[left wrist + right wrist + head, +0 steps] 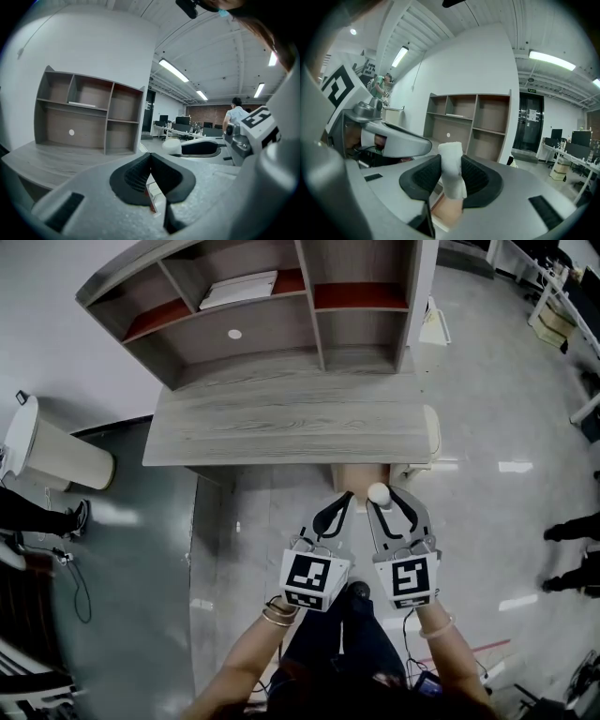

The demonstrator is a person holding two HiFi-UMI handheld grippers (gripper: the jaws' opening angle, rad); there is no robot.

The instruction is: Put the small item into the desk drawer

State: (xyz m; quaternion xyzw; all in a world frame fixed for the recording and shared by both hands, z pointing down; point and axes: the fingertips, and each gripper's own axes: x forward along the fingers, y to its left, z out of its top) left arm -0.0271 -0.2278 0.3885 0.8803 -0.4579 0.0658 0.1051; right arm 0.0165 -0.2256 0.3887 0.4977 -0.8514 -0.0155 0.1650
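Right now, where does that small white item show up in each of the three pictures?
Head view: white item low centre, just below the desk's front edge.
Left gripper view: right of centre, right of the shelf unit.
Right gripper view: dead centre, clamped between the fingers.
Shared landmark: the grey shelf unit on the desk.
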